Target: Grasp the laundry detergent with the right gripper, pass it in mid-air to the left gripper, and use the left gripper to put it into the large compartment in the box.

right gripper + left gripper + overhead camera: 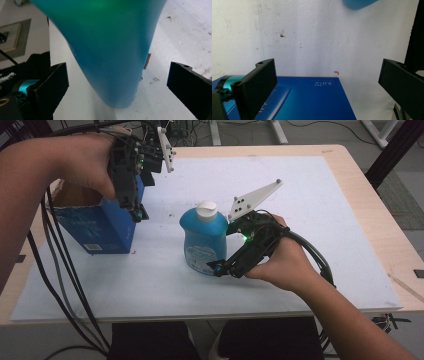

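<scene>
Right gripper view: bottle (110,50) between gripper (117,82) jaws

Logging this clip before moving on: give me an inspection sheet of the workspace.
Surface: white mat on a wooden table, small stains.
Job's things: blue bottle upright, white cap; blue carton open on top.
Clutter: nothing seen.
Grippers: left hand-held gripper open above the carton; right hand-held gripper open, jaws either side of the bottle.
Cables: black cables over the near edge.
Surroundings: floor, frame legs.
</scene>
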Demonstrator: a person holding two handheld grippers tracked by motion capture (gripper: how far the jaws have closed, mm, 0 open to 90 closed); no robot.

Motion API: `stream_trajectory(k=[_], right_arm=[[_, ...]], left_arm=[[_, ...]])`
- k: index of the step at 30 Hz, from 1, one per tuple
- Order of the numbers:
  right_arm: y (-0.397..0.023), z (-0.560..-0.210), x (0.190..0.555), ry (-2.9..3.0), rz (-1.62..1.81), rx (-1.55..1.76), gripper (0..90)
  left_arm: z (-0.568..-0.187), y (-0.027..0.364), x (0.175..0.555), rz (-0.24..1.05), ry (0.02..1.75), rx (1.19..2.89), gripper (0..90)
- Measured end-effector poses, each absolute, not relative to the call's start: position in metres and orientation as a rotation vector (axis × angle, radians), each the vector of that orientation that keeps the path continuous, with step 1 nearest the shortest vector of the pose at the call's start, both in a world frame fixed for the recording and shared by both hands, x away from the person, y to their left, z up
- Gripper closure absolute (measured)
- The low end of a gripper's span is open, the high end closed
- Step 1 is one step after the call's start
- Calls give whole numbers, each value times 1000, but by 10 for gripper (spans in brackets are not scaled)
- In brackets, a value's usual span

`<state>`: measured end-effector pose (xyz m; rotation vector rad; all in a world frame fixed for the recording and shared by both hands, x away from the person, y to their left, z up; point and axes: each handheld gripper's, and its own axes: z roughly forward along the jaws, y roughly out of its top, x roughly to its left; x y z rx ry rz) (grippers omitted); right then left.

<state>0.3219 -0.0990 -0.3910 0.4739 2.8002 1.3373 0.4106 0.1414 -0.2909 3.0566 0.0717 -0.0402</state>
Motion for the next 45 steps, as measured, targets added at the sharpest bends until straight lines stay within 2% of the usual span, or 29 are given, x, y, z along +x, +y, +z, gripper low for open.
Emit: stream_trajectory(k=[29, 33, 40, 41, 45], right_arm=[[-83, -417, 313, 2536, 1578, 579, 35], [-85, -419, 311, 2531, 1584, 568, 130], [-85, -420, 310, 2510, 1575, 579, 135], [-85, -420, 310, 2509, 1573, 578, 172], [-85, -421, 310, 2511, 1580, 582, 181]], left_arm=[[-291, 150, 408, -26, 84, 3043, 17], [-291, 151, 408, -27, 82, 3041, 17], [-292, 151, 407, -24, 90, 3041, 17], [-292, 151, 407, -26, 90, 3040, 17], [-293, 152, 407, -28, 93, 3038, 17]])
